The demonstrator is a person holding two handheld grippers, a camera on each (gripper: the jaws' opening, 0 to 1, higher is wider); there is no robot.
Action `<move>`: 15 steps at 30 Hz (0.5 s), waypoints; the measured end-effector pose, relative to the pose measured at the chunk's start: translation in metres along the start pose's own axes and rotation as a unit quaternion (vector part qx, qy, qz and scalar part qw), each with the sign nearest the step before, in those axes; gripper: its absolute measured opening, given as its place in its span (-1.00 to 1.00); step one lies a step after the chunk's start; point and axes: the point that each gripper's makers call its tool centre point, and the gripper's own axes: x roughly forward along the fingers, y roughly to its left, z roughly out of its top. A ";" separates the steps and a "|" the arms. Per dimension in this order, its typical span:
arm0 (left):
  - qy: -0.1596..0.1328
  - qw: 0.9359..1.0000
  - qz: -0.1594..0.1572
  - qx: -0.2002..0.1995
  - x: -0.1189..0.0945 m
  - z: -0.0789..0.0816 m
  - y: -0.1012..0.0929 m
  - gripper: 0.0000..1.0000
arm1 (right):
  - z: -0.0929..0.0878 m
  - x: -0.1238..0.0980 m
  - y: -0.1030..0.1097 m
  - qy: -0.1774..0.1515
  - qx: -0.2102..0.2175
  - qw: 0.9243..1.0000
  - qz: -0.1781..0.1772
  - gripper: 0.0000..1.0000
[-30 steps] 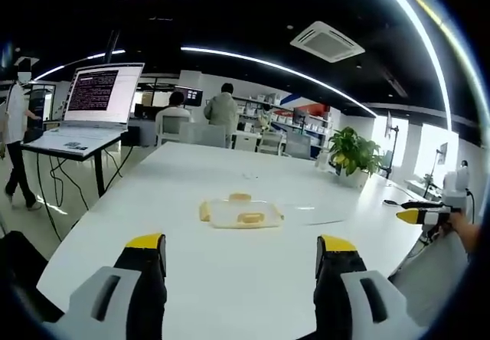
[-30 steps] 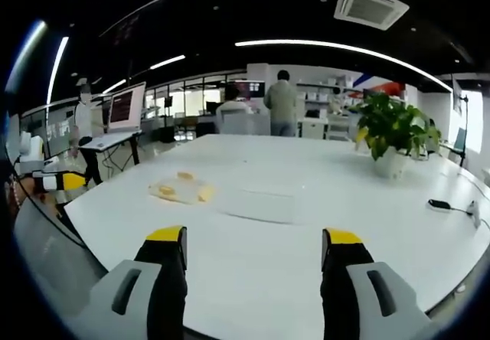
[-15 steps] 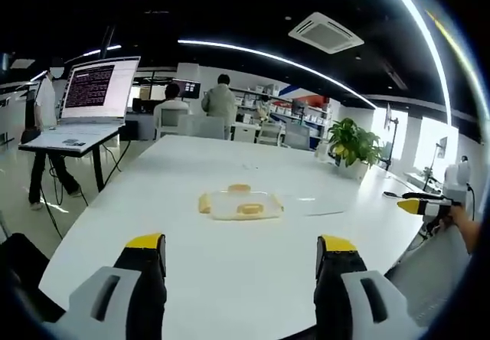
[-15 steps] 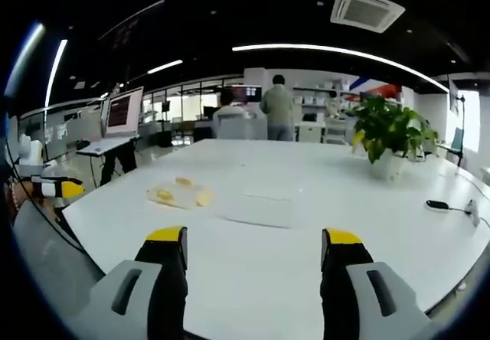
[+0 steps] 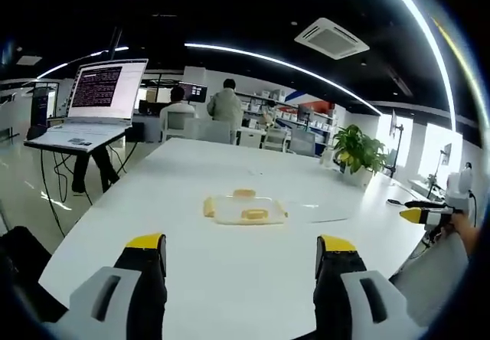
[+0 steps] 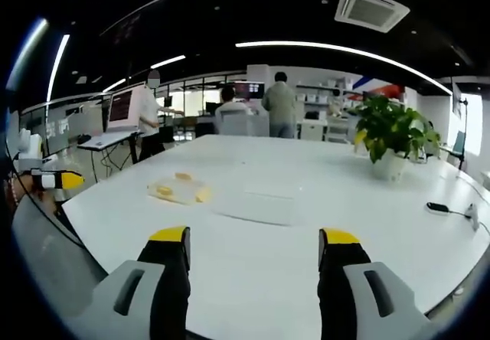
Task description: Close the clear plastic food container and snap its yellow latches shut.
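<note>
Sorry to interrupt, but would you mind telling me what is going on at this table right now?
A person holds a two-jaw gripper in each hand over a white table. The left gripper and right gripper are both open, holding nothing and short of the work. The clear plastic food container with yellow latches sits untouched further out on the table, with a flat clear lid lying beside it, so closing has not started.

Open-plan office / lab space. Long white conference table (image 5: pixel 230 248), laptop (image 5: pixel 96 102) w/ text on screen on a standing desk, people at workstations in the bkgd (image 5: pixel 226 110). Ceiling AC cassette (image 5: pixel 331 39), linear LED strips, potted plant (image 6: pixel 390 137), shelving and glass partitions further back.
</note>
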 end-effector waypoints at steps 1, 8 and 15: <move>0.001 1.000 -0.001 -0.001 0.000 -0.001 0.000 0.52 | 0.001 0.000 -0.001 -0.002 0.001 1.000 -0.002 0.29; 0.010 1.000 -0.009 0.000 0.001 -0.003 -0.003 0.51 | 0.001 0.001 -0.001 -0.004 0.003 1.000 0.000 0.30; 0.017 1.000 -0.021 0.003 0.002 -0.004 -0.008 0.57 | 0.000 0.002 0.000 0.003 0.003 1.000 0.006 0.40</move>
